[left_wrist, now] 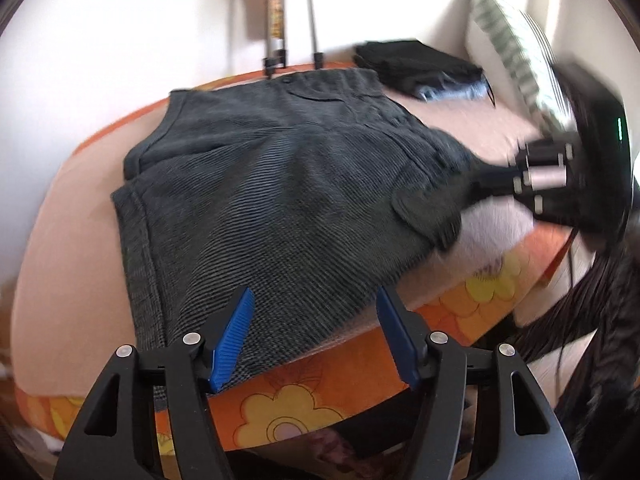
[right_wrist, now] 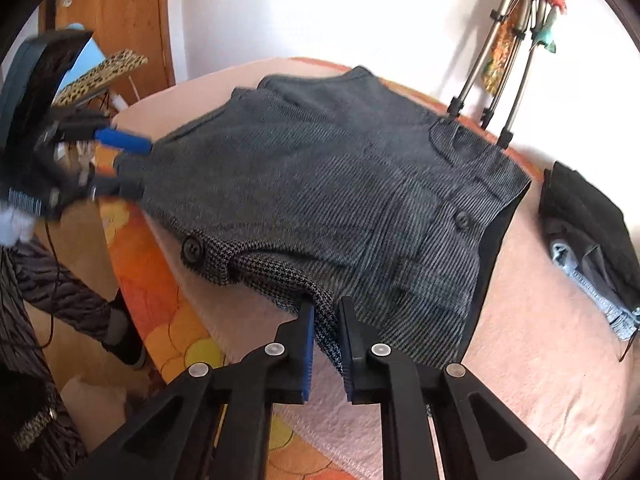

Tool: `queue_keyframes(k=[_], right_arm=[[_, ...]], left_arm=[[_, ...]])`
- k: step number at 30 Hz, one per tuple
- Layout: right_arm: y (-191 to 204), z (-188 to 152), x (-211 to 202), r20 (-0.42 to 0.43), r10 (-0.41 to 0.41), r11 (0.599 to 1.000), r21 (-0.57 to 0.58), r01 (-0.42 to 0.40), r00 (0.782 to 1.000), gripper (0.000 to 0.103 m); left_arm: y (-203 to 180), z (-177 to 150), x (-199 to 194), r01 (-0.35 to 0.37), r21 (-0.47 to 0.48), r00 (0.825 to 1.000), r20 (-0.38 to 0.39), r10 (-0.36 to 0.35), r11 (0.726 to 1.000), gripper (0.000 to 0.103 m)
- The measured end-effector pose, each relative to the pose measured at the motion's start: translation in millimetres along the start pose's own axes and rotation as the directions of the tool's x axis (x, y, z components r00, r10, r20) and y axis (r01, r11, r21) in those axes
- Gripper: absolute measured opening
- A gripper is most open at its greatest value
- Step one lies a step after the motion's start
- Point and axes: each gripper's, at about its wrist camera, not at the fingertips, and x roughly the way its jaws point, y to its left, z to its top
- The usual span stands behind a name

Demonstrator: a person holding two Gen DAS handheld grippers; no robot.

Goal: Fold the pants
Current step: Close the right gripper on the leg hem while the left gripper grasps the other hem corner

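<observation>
Grey pants (right_wrist: 340,184): spread flat on the bed (right_wrist: 540,340) ahead of both claws. Hem corner is pinched by the closed right gripper (right_wrist: 325,320), apparently for folding. Left gripper (left_wrist: 314,320) is held open above the near edge, nothing gripped.

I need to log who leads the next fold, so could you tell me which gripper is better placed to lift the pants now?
The right gripper: it has pinched the pants at their edge. The left gripper stands open over the opposite edge, gripping nothing.
</observation>
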Motion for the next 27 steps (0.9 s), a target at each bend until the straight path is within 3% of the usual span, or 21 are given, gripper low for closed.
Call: queue_keyframes(k=[4,9,10,12,14,18,20,22,23,27], right_arm=[[-10.6,13.5,-8.2,0.042,0.0,0.999,0.041,-0.002,0.999,0.008],[-16.9,22.8,-14.8,0.076,-0.001,0.997,0.074,-0.004,0.997,0.008],[-18.4,23.5,-15.4,0.079,0.002,0.997,0.081,-0.008,0.997,0.008],[-19.8,23.3,-16.2,0.081,0.007,0.996,0.087,-0.014,0.997,0.008],[-20.2,21.5,-16.7,0.083,0.012,0.996,0.09,-0.02,0.997,0.008],[-14.7,15.3,-15.2,0.072,0.023,0.998,0.063,-0.028,0.997,0.009],[-11.9,10.4,-11.0,0.05,0.022,0.999,0.04,-0.024,0.999,0.013],[-11.5,4.9,-7.8,0.028,0.021,0.999,0.028,-0.022,0.999,0.031],[-11.3,1.5,-7.1,0.025,0.013,1.0,0.021,-0.014,1.0,0.035],[-10.0,-12.0,-7.3,0.013,0.003,1.0,-0.015,-0.002,1.0,0.042]], left_arm=[[-7.6,-4.2,8.6,-0.099,0.089,0.995,-0.006,0.1,0.991,0.063],[14.7,-8.4,17.1,-0.171,0.048,0.984,-0.034,0.173,0.984,0.062],[20.1,-9.0,18.8,-0.185,0.039,0.982,-0.039,0.187,0.982,0.057],[31.2,-11.0,20.8,-0.198,0.019,0.979,-0.05,0.199,0.98,0.031],[39.9,-12.9,20.4,-0.187,-0.016,0.981,-0.051,0.186,0.982,0.013],[44.2,-8.3,10.7,-0.185,-0.042,0.983,-0.002,0.185,0.982,0.006],[44.4,-1.7,4.2,-0.194,-0.046,0.98,0.034,0.196,0.98,0.006],[45.2,3.9,0.2,-0.196,-0.055,0.979,0.048,0.198,0.979,0.006],[47.2,7.4,-1.0,-0.194,-0.061,0.979,0.056,0.198,0.979,0.006],[52.3,22.2,-3.8,-0.177,-0.083,0.98,0.075,0.183,0.981,0.006]])
